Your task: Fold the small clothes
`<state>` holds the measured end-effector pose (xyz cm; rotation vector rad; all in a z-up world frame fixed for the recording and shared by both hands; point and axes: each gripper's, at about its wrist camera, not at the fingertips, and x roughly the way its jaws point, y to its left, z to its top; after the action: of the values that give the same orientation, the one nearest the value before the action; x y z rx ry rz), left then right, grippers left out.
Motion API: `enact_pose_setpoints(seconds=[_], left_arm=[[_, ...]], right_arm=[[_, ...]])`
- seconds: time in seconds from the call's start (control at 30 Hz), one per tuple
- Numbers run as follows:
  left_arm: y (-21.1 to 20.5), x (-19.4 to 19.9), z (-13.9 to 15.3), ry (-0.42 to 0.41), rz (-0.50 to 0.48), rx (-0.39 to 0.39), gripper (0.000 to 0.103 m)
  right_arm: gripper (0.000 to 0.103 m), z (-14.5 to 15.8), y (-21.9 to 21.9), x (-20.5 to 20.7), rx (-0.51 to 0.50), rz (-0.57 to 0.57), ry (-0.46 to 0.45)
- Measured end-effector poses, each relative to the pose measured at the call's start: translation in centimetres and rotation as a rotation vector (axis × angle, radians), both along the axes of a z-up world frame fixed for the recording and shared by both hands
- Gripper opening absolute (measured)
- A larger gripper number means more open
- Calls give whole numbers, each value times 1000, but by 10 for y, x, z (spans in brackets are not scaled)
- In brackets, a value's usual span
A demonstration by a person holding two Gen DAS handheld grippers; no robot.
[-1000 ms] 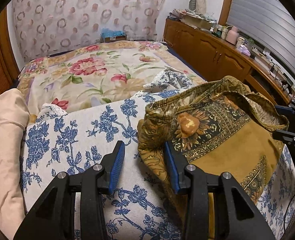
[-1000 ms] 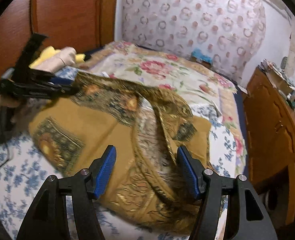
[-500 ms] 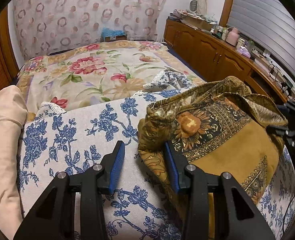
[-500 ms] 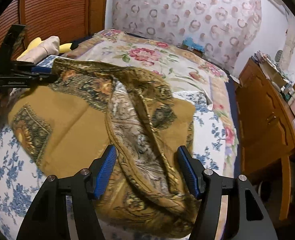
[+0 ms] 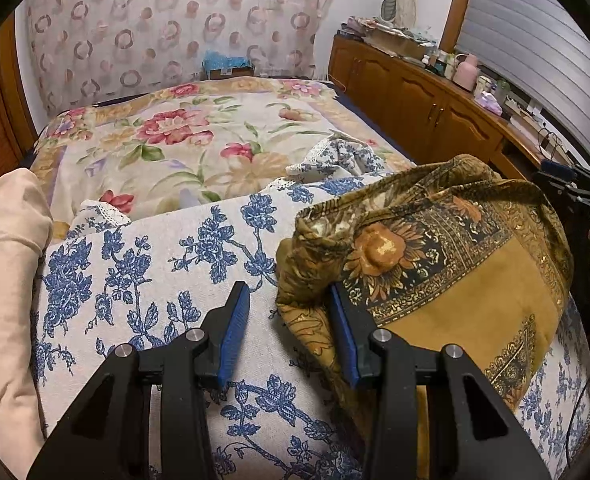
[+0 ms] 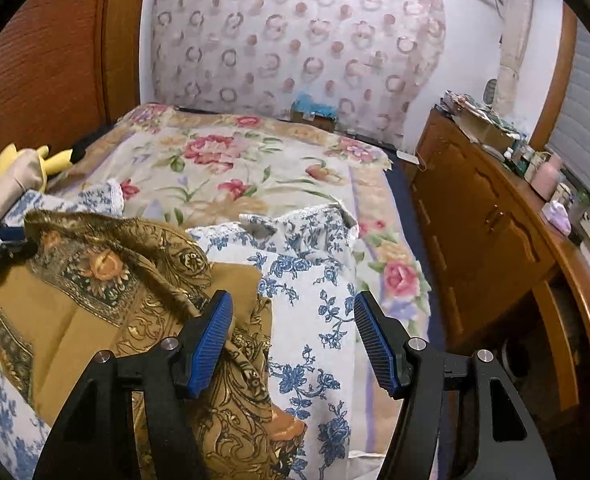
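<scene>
Brown patterned garment (image 5: pixel 435 264) lies bunched on the near blue-flowered sheet (image 5: pixel 155 264). Left gripper (image 5: pixel 289 332) sits at its left edge, fingers apart, gripping nothing visible. Right gripper (image 6: pixel 293 340) is at the right edge, fingers wide — empty, probably lining up a corner grab.

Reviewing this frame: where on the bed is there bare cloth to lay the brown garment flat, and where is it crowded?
Free: the blue-flowered cloth between the beige bundle and the brown patterned garment, and the rose-print bedspread beyond it. Crowded: the garment's own bunched corner by the left tool, and the cluttered wooden cabinet top.
</scene>
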<state>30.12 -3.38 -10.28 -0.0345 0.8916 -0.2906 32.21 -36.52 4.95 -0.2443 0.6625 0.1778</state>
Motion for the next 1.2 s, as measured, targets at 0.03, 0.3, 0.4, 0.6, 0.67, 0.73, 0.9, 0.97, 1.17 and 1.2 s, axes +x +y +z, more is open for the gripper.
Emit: enact_pose_setpoints(seconds=[0.03, 0.3, 0.4, 0.6, 0.67, 0.73, 0.9, 0.97, 1.17, 1.2], left_arm=[[1, 2, -1, 3, 0, -2, 42], [2, 10, -2, 20, -4, -15, 42], [3, 17, -3, 37, -9, -38, 42], [2, 23, -1, 60, -32, -70, 42], [2, 21, -1, 64, -42, -88, 42], [2, 18, 0, 67, -46, -99, 42], [-4, 12, 1, 81, -65, -97, 42], [-5, 14, 2, 87, -70, -98, 42], [-6, 13, 1, 101, -109, -153, 14], [-5, 10, 3, 93, -111, -155, 11]], right_arm=[[65, 0, 0, -3, 12, -1, -1], [69, -10, -1, -26, 97, 49, 37], [70, -25, 0, -23, 74, 49, 76], [70, -52, -21, 10, 186, 45, 203], [70, -58, -28, 18, 238, 60, 245], [70, -57, -31, 23, 246, 75, 244], [63, -54, -23, 27, 230, 136, 258], [53, -55, -21, 28, 230, 153, 260], [26, -56, -29, 28, 255, 183, 247], [24, -56, -30, 27, 251, 174, 241]])
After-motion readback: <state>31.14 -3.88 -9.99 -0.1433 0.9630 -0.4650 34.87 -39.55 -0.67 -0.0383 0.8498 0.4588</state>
